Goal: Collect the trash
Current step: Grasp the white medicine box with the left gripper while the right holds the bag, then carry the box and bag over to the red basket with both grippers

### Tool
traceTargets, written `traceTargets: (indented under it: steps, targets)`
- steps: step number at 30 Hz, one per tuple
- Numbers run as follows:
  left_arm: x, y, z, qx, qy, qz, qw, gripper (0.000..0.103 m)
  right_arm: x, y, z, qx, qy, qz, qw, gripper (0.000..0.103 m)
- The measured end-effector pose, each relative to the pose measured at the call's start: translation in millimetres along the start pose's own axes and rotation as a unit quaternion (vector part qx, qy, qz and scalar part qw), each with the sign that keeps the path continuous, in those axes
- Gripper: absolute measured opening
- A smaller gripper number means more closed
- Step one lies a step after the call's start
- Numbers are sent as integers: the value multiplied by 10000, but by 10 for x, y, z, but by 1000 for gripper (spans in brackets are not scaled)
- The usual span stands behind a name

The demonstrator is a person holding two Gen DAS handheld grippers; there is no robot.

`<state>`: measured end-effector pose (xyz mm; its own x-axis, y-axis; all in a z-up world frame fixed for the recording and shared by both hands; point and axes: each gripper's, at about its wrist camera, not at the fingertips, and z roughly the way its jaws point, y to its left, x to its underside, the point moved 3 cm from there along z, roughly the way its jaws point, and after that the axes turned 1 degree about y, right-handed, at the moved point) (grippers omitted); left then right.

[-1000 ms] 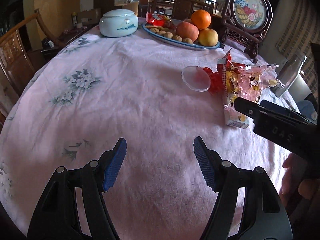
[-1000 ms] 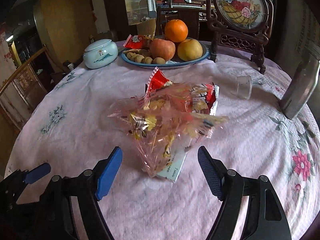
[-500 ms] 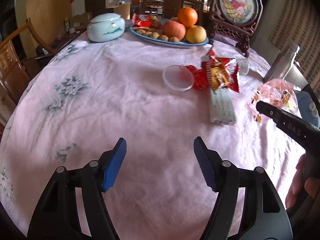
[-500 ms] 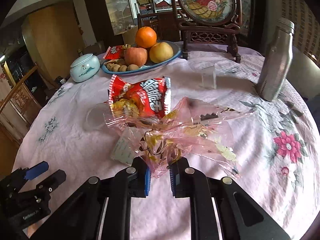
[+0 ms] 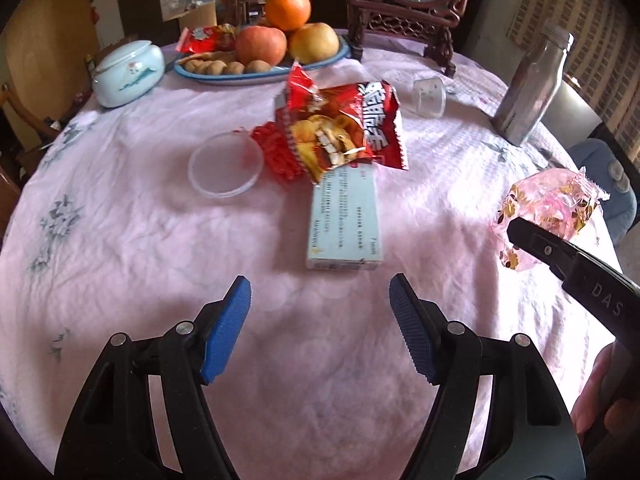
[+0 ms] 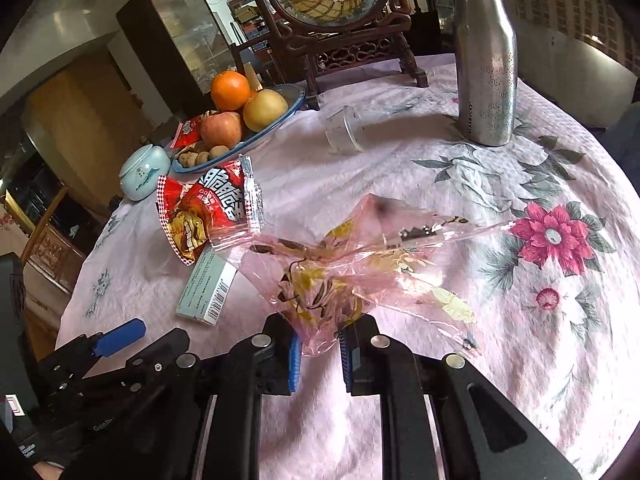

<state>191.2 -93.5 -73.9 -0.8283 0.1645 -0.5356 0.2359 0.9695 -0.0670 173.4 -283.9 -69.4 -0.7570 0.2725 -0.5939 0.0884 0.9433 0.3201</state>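
Note:
My right gripper is shut on a crumpled pink clear wrapper and holds it above the table; the wrapper also shows in the left wrist view, near the table's right edge. My left gripper is open and empty over the tablecloth, just short of a pale blue carton. A red snack bag lies on the carton's far end. A clear round lid and a red crumpled scrap lie left of the bag.
A fruit plate with an orange, apples and nuts stands at the back, a pale ceramic jar to its left. A steel bottle, a tipped clear cup and a framed embroidery stand are at the far right.
My right gripper shut on the pink wrapper and carried it off the pile toward the right edge. The red bag and carton are uncovered. My left gripper moved closer to the carton.

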Motion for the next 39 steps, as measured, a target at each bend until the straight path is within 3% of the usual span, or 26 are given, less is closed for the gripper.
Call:
traceTargets:
  steps: [14,19,22,29,39]
  targets:
    - [-211,-154,383,-41,197,38,9998,68,-5,-36,-25,-192,-10,189,9996,19]
    - [-251,-138,455,-38,281,23,9996,46,-5,-41,0,-228,43,201,9995,19]
    - [-235,-127,435,-40,275,51,9996,46,-7,-42,4,-234,48,203,9995,19]
    - [-71,-48,163,-52,147,139,9998,46,-4,-30,21,-201,60,151,9997,19]
    - [498,241,-575,54,-209,104,9997,46,50,81,26,-150,26,-64,9999,19]
